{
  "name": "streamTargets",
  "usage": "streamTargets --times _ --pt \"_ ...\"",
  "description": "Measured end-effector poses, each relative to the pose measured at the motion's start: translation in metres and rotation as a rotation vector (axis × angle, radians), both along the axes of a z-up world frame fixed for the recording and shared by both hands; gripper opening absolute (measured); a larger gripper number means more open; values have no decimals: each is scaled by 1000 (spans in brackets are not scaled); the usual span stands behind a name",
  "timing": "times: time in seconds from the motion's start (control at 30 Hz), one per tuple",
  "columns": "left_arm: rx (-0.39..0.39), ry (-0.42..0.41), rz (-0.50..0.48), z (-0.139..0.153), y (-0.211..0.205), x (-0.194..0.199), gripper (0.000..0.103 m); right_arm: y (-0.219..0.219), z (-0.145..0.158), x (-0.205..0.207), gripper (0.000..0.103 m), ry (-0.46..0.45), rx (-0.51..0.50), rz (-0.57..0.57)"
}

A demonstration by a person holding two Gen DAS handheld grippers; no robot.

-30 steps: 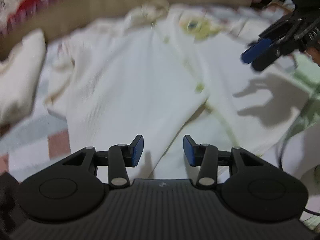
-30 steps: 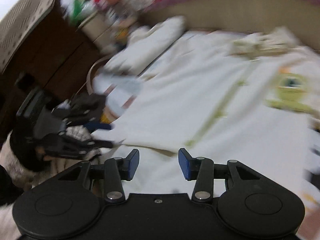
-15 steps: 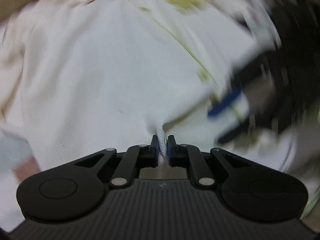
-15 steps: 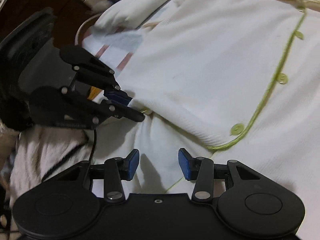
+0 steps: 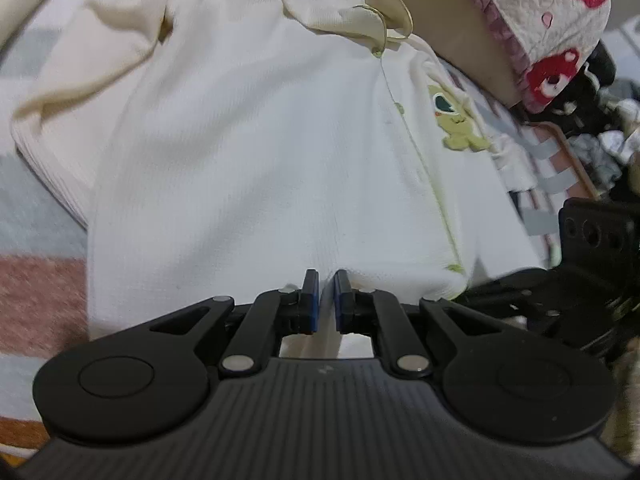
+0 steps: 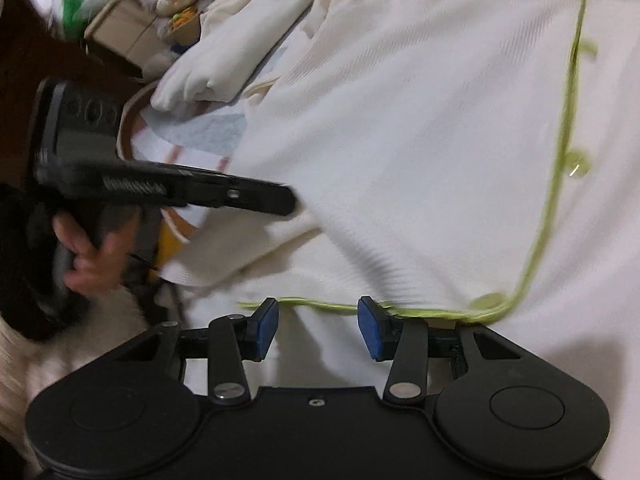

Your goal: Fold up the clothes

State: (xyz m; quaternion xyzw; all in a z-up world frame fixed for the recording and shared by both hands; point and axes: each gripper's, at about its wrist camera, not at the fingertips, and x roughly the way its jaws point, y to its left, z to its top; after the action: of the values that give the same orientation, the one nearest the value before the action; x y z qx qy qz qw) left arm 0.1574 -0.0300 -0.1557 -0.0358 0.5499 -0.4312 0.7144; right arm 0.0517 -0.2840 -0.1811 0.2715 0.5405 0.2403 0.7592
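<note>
The bed cover (image 5: 36,216), striped in grey, white and dull pink, shows at the left edge of the left wrist frame. A cream garment (image 5: 256,152) with green trim lies spread on it and fills the middle. A second folded cream cloth (image 6: 240,40) lies on the cover at upper left of the right wrist frame.

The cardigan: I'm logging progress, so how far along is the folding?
Done: the cardigan lies spread flat, buttoned front up. In hand: the left gripper has just closed on its hem; the right gripper hangs open at the green-trimmed edge, gripping nothing. Left: no fold shows yet, and the sleeve lies out to the side.
</note>
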Motion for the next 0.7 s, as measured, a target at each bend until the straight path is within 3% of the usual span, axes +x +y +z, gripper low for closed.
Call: streamTargets --times 0.07,0.17,0.3,0.33,0.4,0.43,0.53,0.6,0.67,0.7 --pt "-11 -7 -7 -1 4 0 7 1 -6 2 55 59 77 -28" --pt "-59 -4 -15 1 8 2 7 8 -13 5 57 100 96 -70" --pt "-87 -26 -6 10 12 -4 7 4 -25 9 63 166 182 -207" --pt "-81 -39 5 13 14 -6 7 2 -27 9 61 179 199 -236" --pt "-54 -90 31 25 22 -10 7 0 -27 6 12 180 210 -272" --pt "-38 -120 40 32 26 -13 7 -1 -22 4 6 158 194 -267" --pt "-3 -205 -9 57 38 -30 12 -8 -3 -5 6 97 226 -258" --pt "32 -267 -119 73 42 -50 22 -12 14 -8 6 83 266 -230" --pt "105 -342 -231 81 43 -71 49 -14 33 -11 6 76 286 -196" --pt "160 -384 -276 81 41 -83 52 -16 42 -12 6 79 293 -179"
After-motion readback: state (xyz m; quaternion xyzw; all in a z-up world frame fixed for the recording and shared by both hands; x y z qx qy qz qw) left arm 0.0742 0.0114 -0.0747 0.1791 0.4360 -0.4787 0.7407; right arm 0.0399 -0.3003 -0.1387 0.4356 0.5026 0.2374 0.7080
